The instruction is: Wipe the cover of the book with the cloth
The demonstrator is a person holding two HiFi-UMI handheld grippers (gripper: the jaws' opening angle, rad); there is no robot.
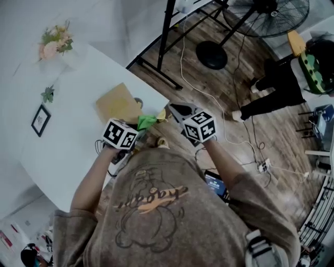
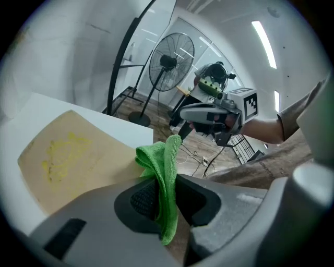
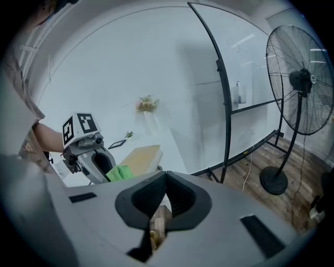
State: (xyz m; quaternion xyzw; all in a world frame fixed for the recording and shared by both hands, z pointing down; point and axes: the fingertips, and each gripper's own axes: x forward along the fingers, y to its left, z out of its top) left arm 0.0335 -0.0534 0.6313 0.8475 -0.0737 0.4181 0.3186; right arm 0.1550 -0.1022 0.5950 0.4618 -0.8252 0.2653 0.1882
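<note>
A tan book (image 1: 119,102) lies near the right corner of the white table (image 1: 73,141); the left gripper view shows its cover (image 2: 73,156) with a faint yellow print. My left gripper (image 1: 142,124) hovers at the book's near corner, shut on a green cloth (image 1: 147,121). In the left gripper view that cloth (image 2: 166,172) is pinched upright between the jaws (image 2: 163,183). My right gripper (image 1: 175,109) hangs just off the table's corner, over the floor, jaws shut (image 3: 166,181) with nothing in them. It looks toward the left gripper (image 3: 90,152), the cloth (image 3: 119,173) and the book (image 3: 141,156).
On the table's far side stand a flower vase (image 1: 55,44), a small green sprig (image 1: 48,94) and a framed picture (image 1: 40,120). A black stand (image 1: 167,36), a floor fan (image 1: 269,15) and cables (image 1: 245,141) occupy the wooden floor. A person (image 1: 292,78) sits at the right.
</note>
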